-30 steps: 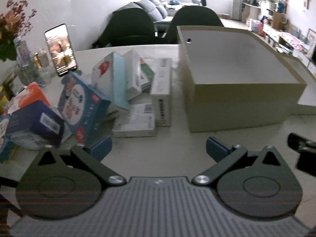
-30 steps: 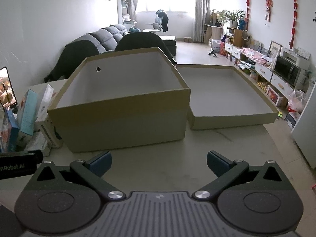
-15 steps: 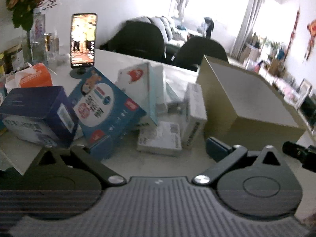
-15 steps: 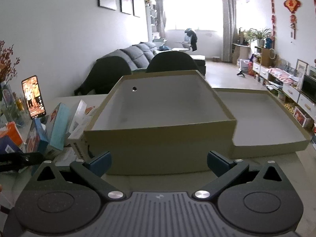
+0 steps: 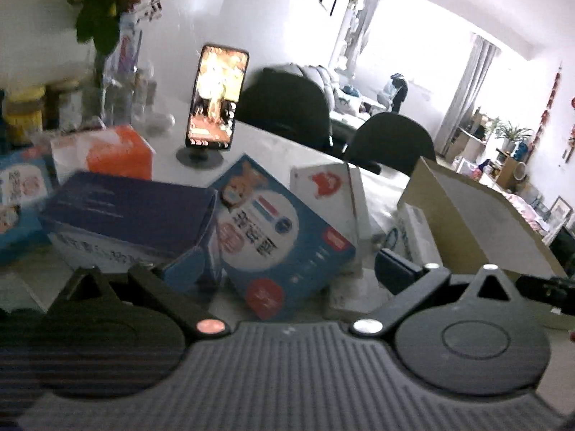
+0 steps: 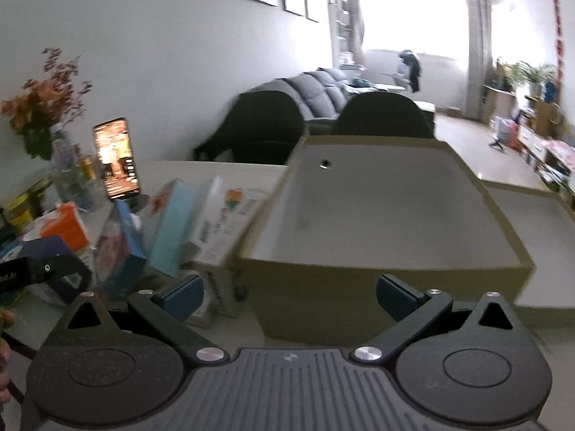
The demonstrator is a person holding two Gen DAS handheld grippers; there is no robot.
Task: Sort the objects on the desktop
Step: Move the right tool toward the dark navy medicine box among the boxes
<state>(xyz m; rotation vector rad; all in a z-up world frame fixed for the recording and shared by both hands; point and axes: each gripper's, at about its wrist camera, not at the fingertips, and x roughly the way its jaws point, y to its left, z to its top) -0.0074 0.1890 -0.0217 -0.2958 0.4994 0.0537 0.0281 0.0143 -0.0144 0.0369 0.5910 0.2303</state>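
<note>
While both grippers gape, left gripper (image 5: 287,269) faces blue box (image 5: 280,237)

From my feed: the big cardboard box (image 6: 381,269) is tan outside, pale grey inside. The tilted carton (image 5: 284,240) is blue with red circles and a white patch, the one left of it (image 5: 125,212) dark navy over white, and the tissue box (image 5: 115,151) is orange.

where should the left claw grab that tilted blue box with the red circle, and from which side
Grip the blue box across its thin edges near the raised lower corner, coming straight in from the front. It leans tilted against the dark box, so its broad printed face is too wide, and the open left claw already faces it.
</note>
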